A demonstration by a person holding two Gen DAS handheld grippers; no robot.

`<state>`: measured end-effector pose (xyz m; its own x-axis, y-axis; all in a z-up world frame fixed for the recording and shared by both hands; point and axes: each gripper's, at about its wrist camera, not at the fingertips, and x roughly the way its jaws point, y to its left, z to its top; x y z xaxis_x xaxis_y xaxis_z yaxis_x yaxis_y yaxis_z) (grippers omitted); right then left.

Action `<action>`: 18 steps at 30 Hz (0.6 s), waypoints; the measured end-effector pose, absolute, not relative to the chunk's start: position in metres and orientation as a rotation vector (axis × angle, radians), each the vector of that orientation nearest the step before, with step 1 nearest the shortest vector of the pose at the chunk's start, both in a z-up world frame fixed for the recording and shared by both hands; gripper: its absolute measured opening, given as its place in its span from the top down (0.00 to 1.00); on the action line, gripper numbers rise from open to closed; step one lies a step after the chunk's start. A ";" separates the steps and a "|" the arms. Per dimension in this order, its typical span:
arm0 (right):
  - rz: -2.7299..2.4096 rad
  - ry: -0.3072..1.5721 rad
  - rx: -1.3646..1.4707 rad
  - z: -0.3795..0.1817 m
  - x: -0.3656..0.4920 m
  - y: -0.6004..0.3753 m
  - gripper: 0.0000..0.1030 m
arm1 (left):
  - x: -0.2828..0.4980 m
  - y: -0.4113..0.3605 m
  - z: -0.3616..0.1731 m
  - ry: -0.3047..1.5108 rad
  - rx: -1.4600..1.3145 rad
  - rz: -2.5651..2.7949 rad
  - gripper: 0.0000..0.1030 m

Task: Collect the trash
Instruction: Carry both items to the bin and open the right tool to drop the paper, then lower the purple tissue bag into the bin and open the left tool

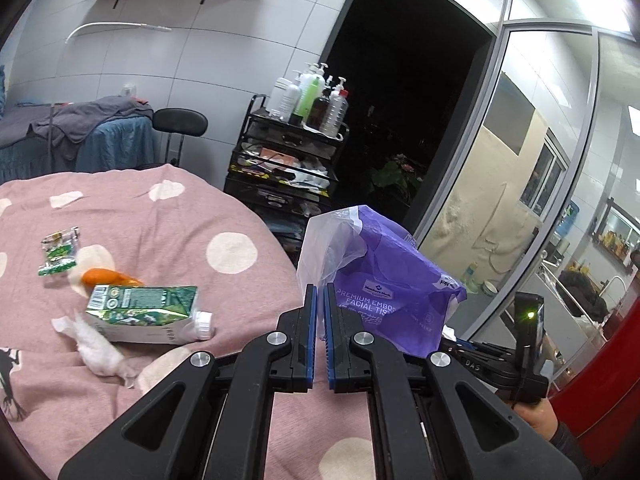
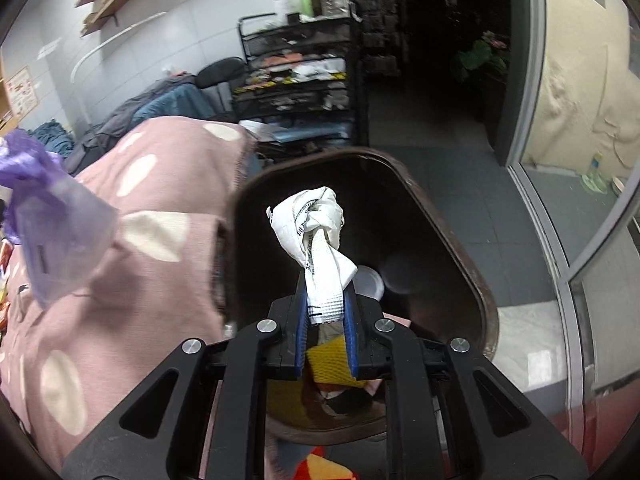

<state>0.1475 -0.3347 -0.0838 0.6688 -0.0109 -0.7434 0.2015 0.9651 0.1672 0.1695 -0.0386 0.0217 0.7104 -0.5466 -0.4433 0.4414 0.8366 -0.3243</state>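
My left gripper (image 1: 321, 294) is shut on a purple tissue wrapper (image 1: 384, 288) and holds it up past the bed's edge; the wrapper also shows in the right wrist view (image 2: 56, 216). My right gripper (image 2: 326, 292) is shut on a crumpled white wrapper (image 2: 316, 232) above the open dark trash bin (image 2: 460, 248). On the pink dotted blanket (image 1: 168, 224) lie a green carton (image 1: 144, 312), an orange scrap (image 1: 106, 277), a white tissue wad (image 1: 96, 346) and a green snack wrapper (image 1: 60, 254).
A black cart (image 1: 288, 160) with bottles stands beyond the bed. A dark doorway and a glass partition (image 1: 520, 200) are to the right. A yellow item (image 2: 332, 364) and a white lid lie inside the bin. A stool (image 1: 180, 122) and a covered couch stand behind.
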 end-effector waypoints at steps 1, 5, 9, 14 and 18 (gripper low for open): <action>-0.129 0.840 0.251 -0.088 0.149 -0.339 0.84 | 0.171 -0.042 0.021 0.556 -0.195 -0.557 0.96; -0.163 0.875 0.281 -0.106 0.156 -0.352 0.84 | 0.174 -0.054 0.020 0.565 -0.177 -0.575 0.96; -0.187 0.908 0.316 -0.123 0.158 -0.362 0.76 | 0.177 -0.063 0.018 0.576 -0.162 -0.587 0.96; -0.216 0.899 0.315 -0.131 0.157 -0.364 0.38 | 0.182 -0.071 0.014 0.589 -0.150 -0.595 0.96; -0.219 0.885 0.312 -0.129 0.152 -0.366 0.36 | 0.186 -0.076 0.012 0.597 -0.148 -0.605 0.96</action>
